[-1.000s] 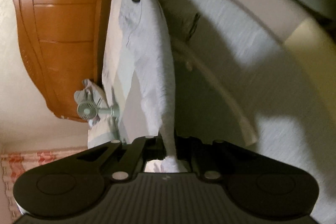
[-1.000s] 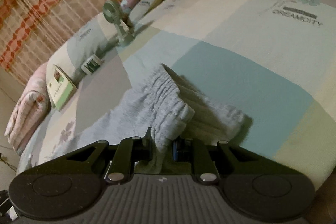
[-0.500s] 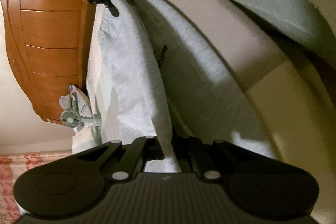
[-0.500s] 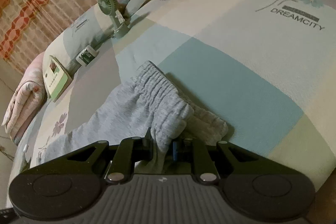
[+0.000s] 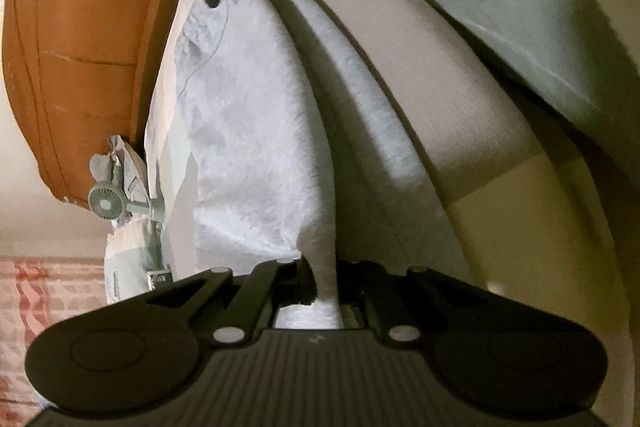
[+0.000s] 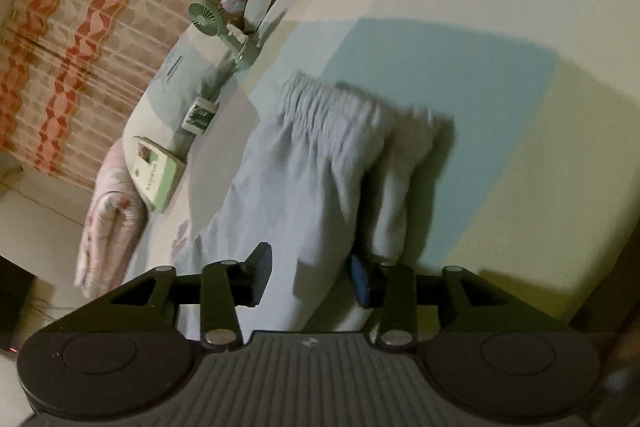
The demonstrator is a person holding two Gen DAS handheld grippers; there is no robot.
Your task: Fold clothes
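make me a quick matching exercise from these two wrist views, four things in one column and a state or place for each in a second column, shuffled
Things:
1. left claw
2. right claw
3. small fan
4. grey sweatpants

States or places:
A. standing near the pillows at the head of the bed
B. lying on the bedsheet, waistband bunched
C. shut on a strip of grey cloth
D. jaws opening, cloth loose between them

Pairs: 1-C, 2-D, 3-A, 4-B

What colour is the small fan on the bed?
The fan is pale green, clearest in the right wrist view.
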